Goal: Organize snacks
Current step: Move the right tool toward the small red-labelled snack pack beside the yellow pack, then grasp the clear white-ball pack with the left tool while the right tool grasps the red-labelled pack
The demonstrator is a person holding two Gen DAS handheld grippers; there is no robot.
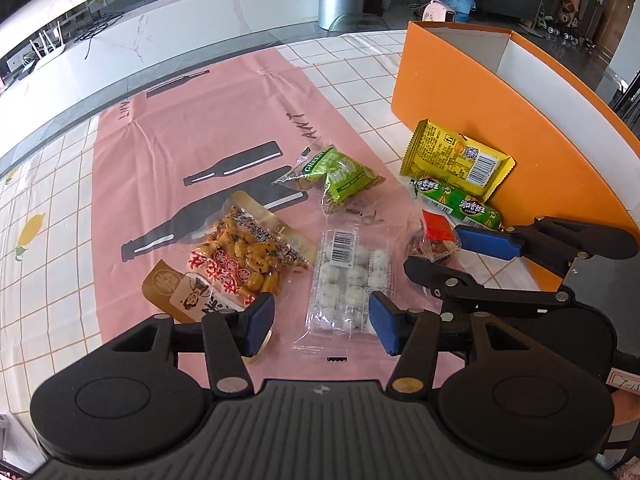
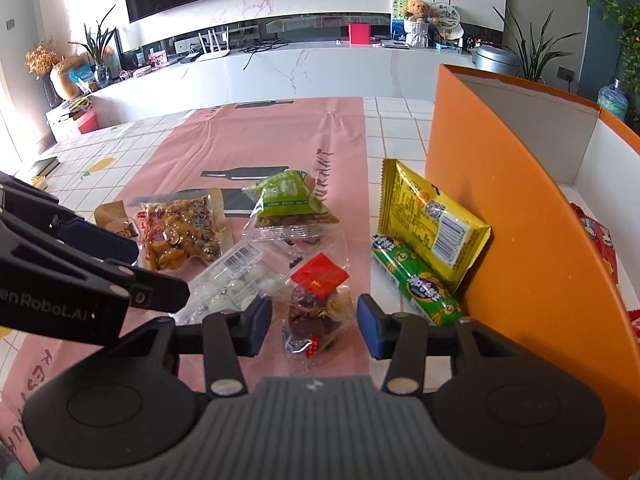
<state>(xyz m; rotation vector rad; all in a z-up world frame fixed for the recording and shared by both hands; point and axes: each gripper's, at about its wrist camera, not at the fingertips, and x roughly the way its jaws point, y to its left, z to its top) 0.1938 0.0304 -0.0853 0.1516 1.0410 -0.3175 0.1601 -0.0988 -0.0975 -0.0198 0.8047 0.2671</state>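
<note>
An orange cardboard box (image 2: 516,216) stands open on the right of a table under a pink bottle-print cloth (image 1: 208,136). Snack packets lie scattered on the cloth beside it. The left gripper (image 1: 322,322) hangs with its jaws wide and empty, straddling the near end of a clear packet of white round sweets (image 1: 350,276), whose long axis runs straight away from the gripper. The right gripper (image 2: 314,326), nearer the box, is half open and holds nothing; a small red-labelled packet of dark snacks (image 2: 316,304) lies between and just beyond its fingers. Only the right wrist view shows red packets (image 2: 600,248) already inside the box.
</note>
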